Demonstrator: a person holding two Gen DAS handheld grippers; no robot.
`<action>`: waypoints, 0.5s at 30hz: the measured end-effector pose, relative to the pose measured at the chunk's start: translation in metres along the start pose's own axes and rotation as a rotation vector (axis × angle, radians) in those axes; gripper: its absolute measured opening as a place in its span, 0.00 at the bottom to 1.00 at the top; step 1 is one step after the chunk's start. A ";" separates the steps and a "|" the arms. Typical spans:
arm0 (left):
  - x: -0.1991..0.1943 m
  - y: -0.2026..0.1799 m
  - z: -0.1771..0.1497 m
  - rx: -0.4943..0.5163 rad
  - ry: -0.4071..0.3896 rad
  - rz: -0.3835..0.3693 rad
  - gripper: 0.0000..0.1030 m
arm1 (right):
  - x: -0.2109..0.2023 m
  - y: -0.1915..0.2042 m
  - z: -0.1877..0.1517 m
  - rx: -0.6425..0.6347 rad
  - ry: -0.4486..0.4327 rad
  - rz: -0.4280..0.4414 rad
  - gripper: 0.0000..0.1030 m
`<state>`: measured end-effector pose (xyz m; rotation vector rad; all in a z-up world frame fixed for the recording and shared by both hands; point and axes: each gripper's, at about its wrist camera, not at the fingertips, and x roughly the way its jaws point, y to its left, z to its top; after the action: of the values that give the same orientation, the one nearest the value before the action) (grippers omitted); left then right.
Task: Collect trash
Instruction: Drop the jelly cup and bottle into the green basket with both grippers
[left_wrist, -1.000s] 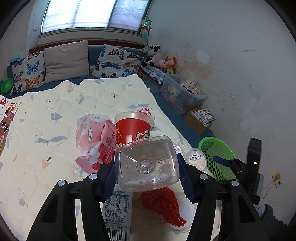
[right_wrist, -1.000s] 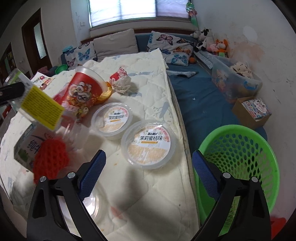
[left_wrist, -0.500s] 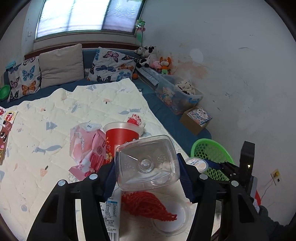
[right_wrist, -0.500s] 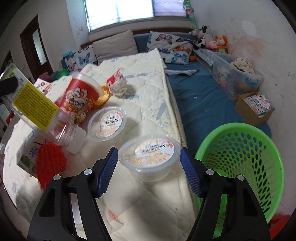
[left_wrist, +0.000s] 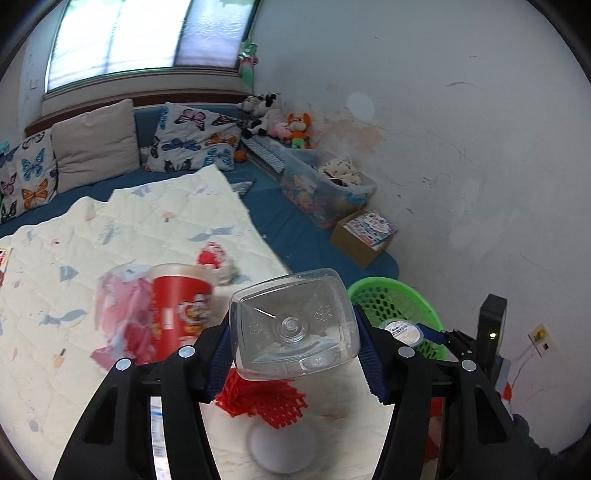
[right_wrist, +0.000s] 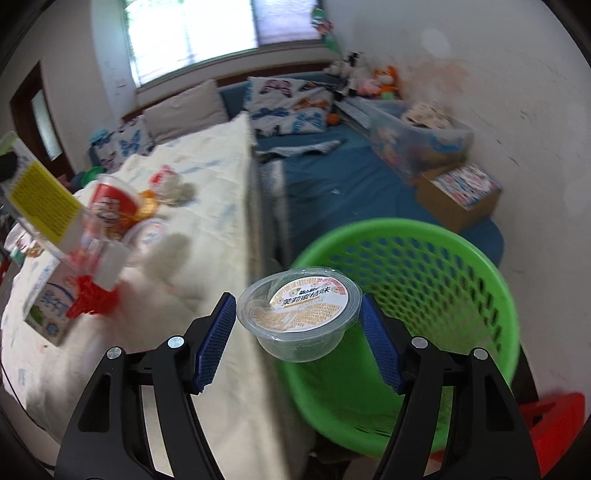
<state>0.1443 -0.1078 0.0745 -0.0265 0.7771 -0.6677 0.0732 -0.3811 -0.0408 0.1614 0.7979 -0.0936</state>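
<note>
One green basket stands beside the bed. Left tongs grip one clear bottle; right tongs, half closed, clamp one lidded cup.

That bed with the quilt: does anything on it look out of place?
Yes. Trash litters the quilt: a red paper cup, a pink wrapper, red foam netting, a milk carton and a crumpled wrapper, none of it bedding.

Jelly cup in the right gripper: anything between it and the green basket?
Nothing visible. The jelly cup, clamped in the right gripper, hangs at the near rim of the green basket, past the quilt's edge. The basket's mouth is open, and what shows of its inside looks empty.
</note>
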 end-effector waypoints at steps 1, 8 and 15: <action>0.002 -0.005 0.001 0.004 0.002 -0.008 0.55 | 0.001 -0.008 -0.003 0.011 0.007 -0.011 0.67; 0.026 -0.045 0.005 0.043 0.023 -0.046 0.55 | 0.009 -0.041 -0.022 0.050 0.047 -0.051 0.68; 0.051 -0.079 0.006 0.074 0.058 -0.069 0.55 | 0.012 -0.061 -0.034 0.082 0.065 -0.042 0.68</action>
<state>0.1311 -0.2009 0.0668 0.0336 0.8092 -0.7652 0.0488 -0.4353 -0.0790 0.2260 0.8625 -0.1615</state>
